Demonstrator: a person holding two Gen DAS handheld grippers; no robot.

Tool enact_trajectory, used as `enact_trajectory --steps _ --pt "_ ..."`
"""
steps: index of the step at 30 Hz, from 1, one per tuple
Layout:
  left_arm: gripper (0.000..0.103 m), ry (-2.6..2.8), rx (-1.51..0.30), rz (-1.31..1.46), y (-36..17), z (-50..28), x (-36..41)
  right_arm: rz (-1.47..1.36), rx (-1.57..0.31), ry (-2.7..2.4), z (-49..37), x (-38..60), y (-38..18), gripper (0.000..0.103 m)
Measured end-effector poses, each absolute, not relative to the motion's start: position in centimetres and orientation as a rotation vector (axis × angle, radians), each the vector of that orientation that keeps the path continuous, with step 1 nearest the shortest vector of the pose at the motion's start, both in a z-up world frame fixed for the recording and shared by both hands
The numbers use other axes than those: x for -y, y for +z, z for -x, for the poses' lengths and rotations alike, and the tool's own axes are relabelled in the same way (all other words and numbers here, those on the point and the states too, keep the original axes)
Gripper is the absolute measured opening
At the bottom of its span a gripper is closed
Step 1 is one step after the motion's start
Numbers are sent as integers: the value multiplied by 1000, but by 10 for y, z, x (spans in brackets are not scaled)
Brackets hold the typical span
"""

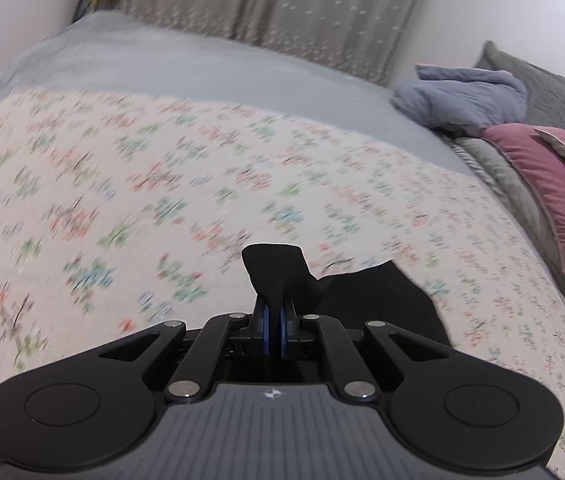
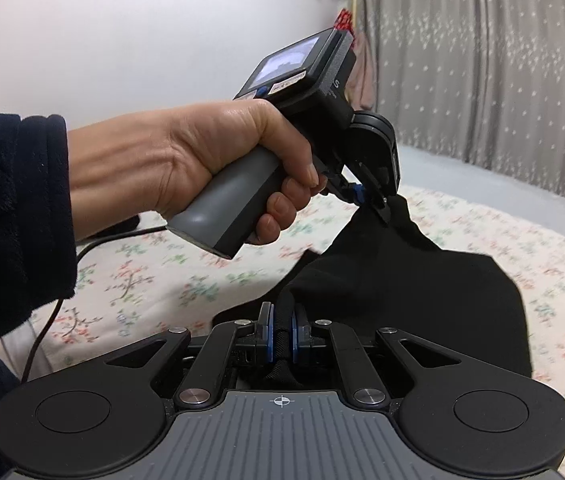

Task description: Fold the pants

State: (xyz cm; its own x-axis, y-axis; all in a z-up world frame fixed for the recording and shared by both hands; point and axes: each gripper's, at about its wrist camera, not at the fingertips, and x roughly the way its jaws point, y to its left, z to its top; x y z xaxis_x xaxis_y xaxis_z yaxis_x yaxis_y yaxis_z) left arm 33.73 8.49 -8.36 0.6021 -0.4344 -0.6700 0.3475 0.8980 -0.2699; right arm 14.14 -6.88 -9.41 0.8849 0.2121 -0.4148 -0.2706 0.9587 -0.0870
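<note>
Both claws, the left gripper [image 1: 273, 330] and the right gripper [image 2: 281, 338], pinch the black pants [image 2: 422, 280] low in the frame, and a small, loose bite could let the cloth slip onto the flowered bedspread [image 1: 122, 184].

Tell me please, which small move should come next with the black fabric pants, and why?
Probably carry both gripped edges forward together and lower them. The left gripper and right gripper are each shut on the black fabric pants, which hang lifted above the floral bedspread.

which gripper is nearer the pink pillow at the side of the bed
Neither clearly. The left gripper pinches the black pants with the pink pillow up to its right. The right gripper also pinches the pants; the pillow is outside its view.
</note>
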Motion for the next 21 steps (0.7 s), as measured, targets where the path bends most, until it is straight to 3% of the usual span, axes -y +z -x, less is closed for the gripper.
enact_trajectory --steps 13,21 --pt "7 -392 -827 73 -112 -332 -113 109 -500 254 -151 43 -99 9" --pt "9 -397 -771 36 -114 -326 -109 54 -483 254 -154 40 -105 16"
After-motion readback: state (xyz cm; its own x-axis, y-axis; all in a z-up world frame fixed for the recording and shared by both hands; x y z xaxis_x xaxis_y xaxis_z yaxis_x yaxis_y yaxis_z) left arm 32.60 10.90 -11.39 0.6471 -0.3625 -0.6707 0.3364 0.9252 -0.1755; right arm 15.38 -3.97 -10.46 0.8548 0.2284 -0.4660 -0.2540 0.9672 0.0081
